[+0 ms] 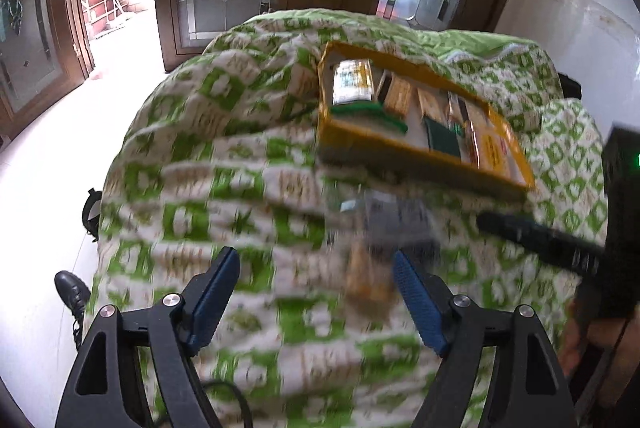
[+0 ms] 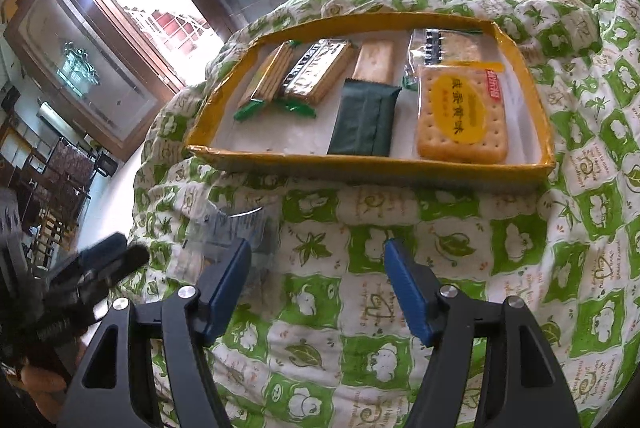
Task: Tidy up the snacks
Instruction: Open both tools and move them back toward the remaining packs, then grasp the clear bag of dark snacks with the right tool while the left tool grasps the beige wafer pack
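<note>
On the green-and-white quilt [image 2: 400, 228], toward its far edge, I've got the yellow tray [image 2: 360, 164] w/ most snacks already in it. In the right wrist view, left to right inside the tray: a cracker stick pack w/ green ends [image 2: 268, 78] leaning on a silver-labelled cracker pack [image 2: 320, 72], a plain cracker pack [image 2: 374, 62] at the back, a dark green packet [image 2: 366, 118] in front of it, and a big cracker pack w/ yellow oval label [image 2: 460, 114] by the right wall, partly over a clear-wrapped pack [image 2: 452, 44] behind it.

One clear-wrapped snack pack [image 2: 236, 232] sits loose on the quilt, just in front of the tray's near-left corner. In the left wrist view it's blurred, lying beside the right finger of my left tongs [image 1: 316, 258]; can't tell if it touches.

Left tongs: released, nothing between the blue pads [image 1: 216, 288], only quilt. Right tongs [image 2: 316, 248]: also released, empty, hanging over bare quilt in front of the tray's near wall; the loose pack is just left of their left finger. The left tongs [image 2: 116, 256] show at that view's left edge.
</note>
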